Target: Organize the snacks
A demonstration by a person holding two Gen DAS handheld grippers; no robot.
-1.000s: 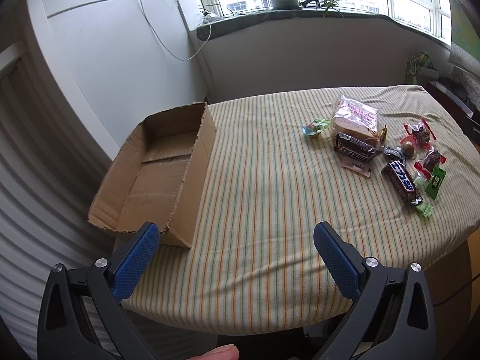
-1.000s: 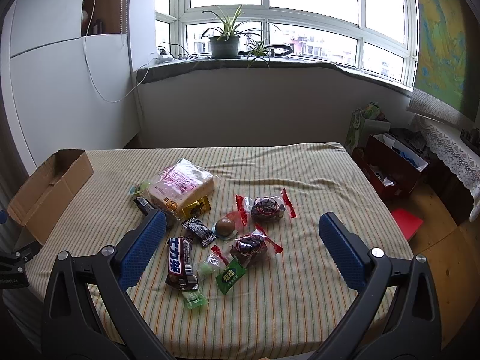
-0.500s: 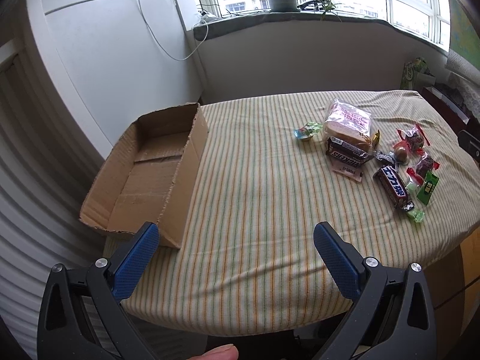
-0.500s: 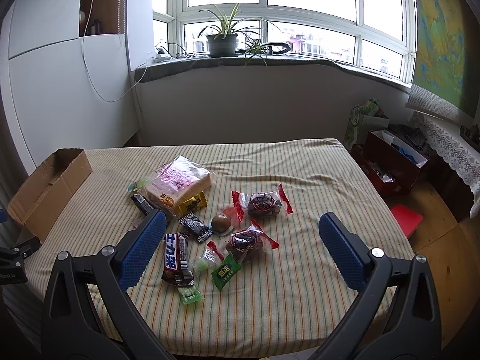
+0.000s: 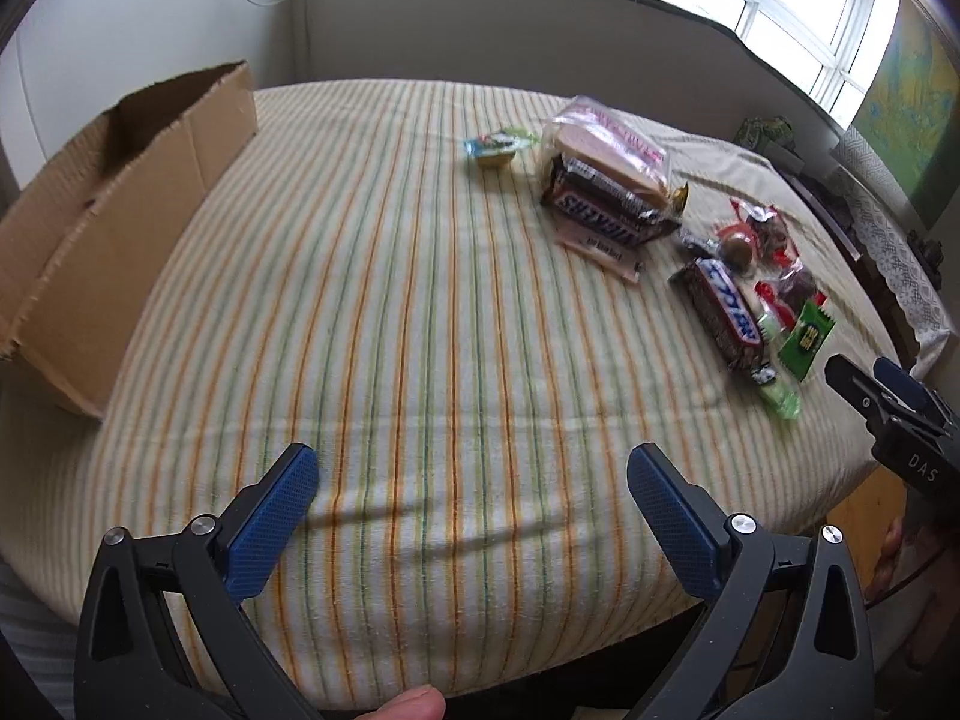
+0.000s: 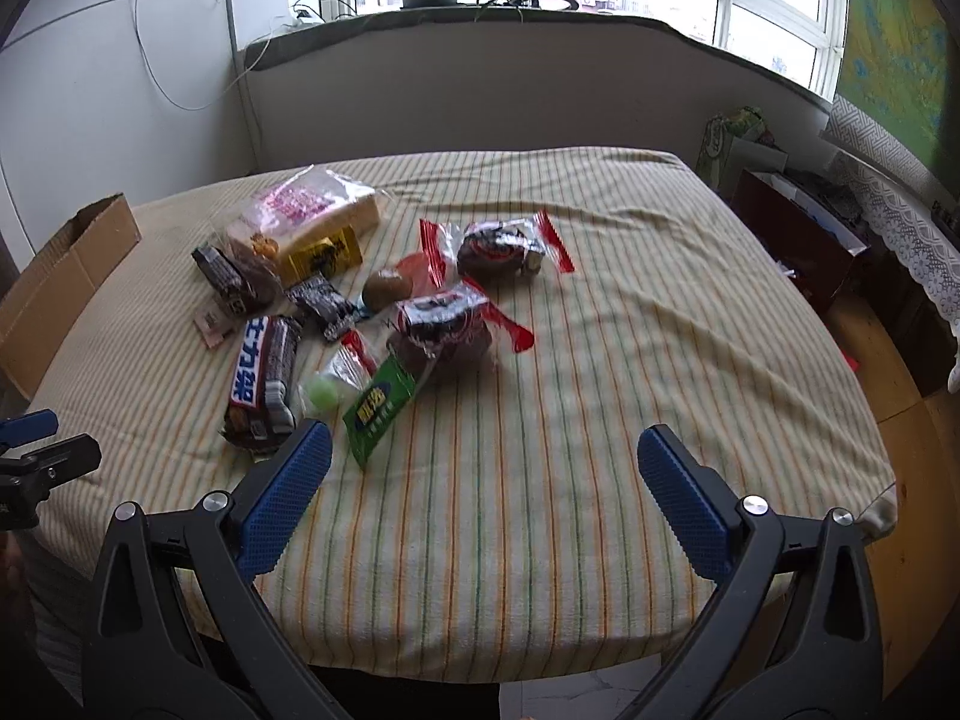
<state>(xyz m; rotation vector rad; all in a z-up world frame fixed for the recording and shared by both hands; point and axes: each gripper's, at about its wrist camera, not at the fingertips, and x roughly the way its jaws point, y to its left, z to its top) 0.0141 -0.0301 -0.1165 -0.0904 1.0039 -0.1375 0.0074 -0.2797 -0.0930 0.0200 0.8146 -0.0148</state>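
Nothing is held yet. Left claw (image 5: pixel 474 477) is spread wide and empty, over the near table edge. Right claw (image 6: pixel 483 456) is likewise wide open and empty.

Step in hand, as judged: approach for a first pick, with the box (image 5: pixel 114 198) the likely destination.

How it is best done:
- The outermost item is taken first, not the stacked ones. The green packet (image 6: pixel 378 408) and the big bar (image 6: pixel 264 378) lie nearest the right claw.
- Flat wrappers are approached low, with the fingers straddling the short axis, so the cloth (image 6: pixel 600 360) is not pinched along with them.
- The Snickers (image 5: pixel 606 222) is partly tucked under the bread bag (image 5: pixel 606 150); it is better left until the bag is lifted.
- The kiwi (image 6: pixel 387 288) is likely to roll; a gentle close is advised.

Relative layout:
- Snacks are clustered ahead-left of the right claw, the green packet just beyond its left finger.
- From the left claw, the pile lies ahead-right and well apart; the box sits at far left, open side up, with no snack visible in the part of it that shows.

Crossing paths with the other claw is a risk, since both are near the pile's front edge.
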